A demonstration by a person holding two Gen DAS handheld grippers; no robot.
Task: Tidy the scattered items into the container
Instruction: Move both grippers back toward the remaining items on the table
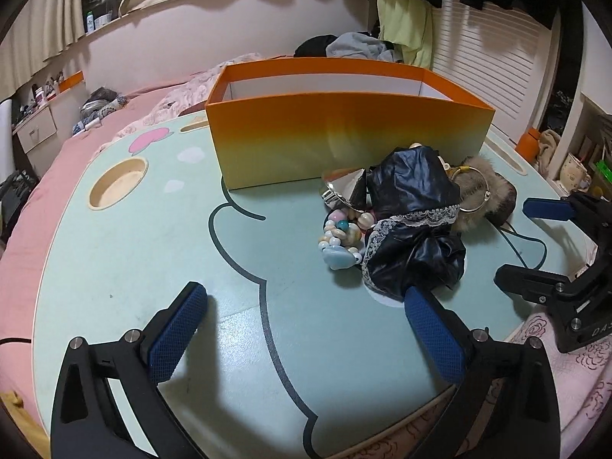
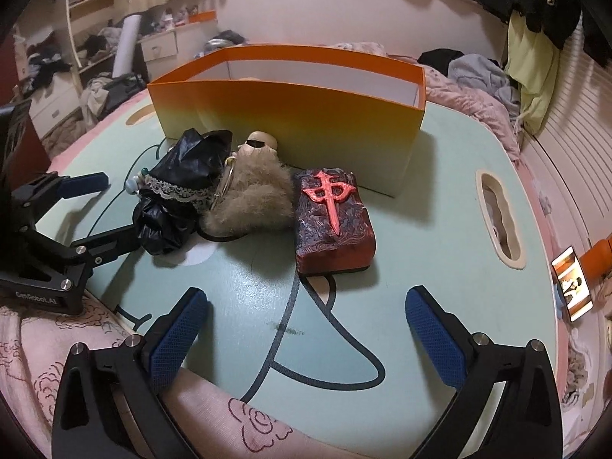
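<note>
An orange-to-yellow open box (image 1: 344, 134) (image 2: 290, 114) stands at the back of the pale green lap table (image 1: 153, 248) (image 2: 440, 210). In front of it lies a heap: a shiny black lace-trimmed cloth (image 1: 413, 222) (image 2: 183, 176), a pastel bead string (image 1: 340, 237), a silver piece (image 1: 344, 187) and a furry doll with a metal ring (image 1: 485, 191) (image 2: 248, 199). A dark red block with a red character (image 2: 331, 218) lies to the doll's right. My left gripper (image 1: 304, 292) (image 2: 118, 206) is open, its right finger close to the black cloth. My right gripper (image 2: 306, 295) (image 1: 512, 241) is open in front of the red block, holding nothing.
The table rests on a pink flowered bed. It has a round cup hole (image 1: 118, 183) at the left and a slot (image 2: 499, 222) at the right. A lit phone (image 2: 573, 283) stands off the right edge. Clothes (image 1: 355, 46) are piled behind the box.
</note>
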